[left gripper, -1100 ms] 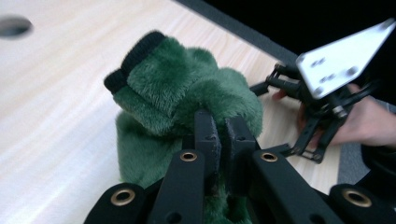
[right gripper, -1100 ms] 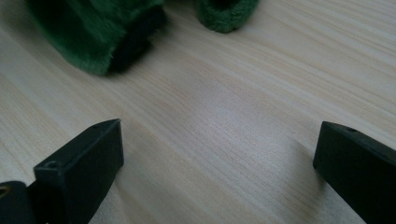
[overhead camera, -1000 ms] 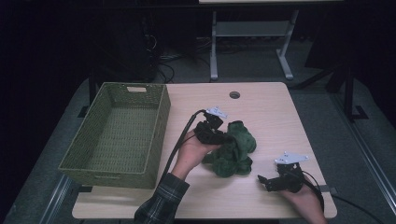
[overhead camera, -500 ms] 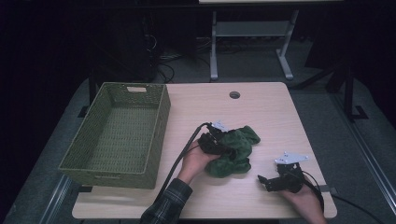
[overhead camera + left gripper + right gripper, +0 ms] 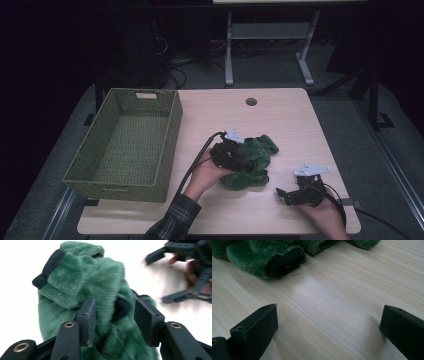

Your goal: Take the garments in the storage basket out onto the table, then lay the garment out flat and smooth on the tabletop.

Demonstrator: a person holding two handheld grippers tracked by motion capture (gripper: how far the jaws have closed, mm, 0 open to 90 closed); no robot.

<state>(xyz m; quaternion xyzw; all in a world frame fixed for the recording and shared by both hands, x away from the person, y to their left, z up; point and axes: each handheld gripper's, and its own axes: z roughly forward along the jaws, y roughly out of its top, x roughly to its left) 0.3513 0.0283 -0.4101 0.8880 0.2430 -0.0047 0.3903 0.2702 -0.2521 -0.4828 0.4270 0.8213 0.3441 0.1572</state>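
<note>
My right gripper (image 5: pixel 286 194) sits low right of the high view, resting on the wooden table (image 5: pixel 290 125), jaws spread wide with only bare wood between them. In the right gripper view, a green plush edge with a black cuff (image 5: pixel 284 262) lies top left, apart from my jaws.

My left gripper (image 5: pixel 235 152) is mid-frame in the high view, on the left side of the green plush garment (image 5: pixel 252 160). Its jaws have just been opening: in the left gripper view they stand about half spread, fleece (image 5: pixel 87 287) bunched between them, pads not pinching it. A dark trim band shows upper left of that view, and my other gripper (image 5: pixel 185 272) blurs at upper right.

The garment lies crumpled at table centre, slightly right. The green woven basket (image 5: pixel 170 135) sits at the left of the table, well apart from the garment. A cable hole (image 5: pixel 251 101) sits near the table's far edge.
</note>
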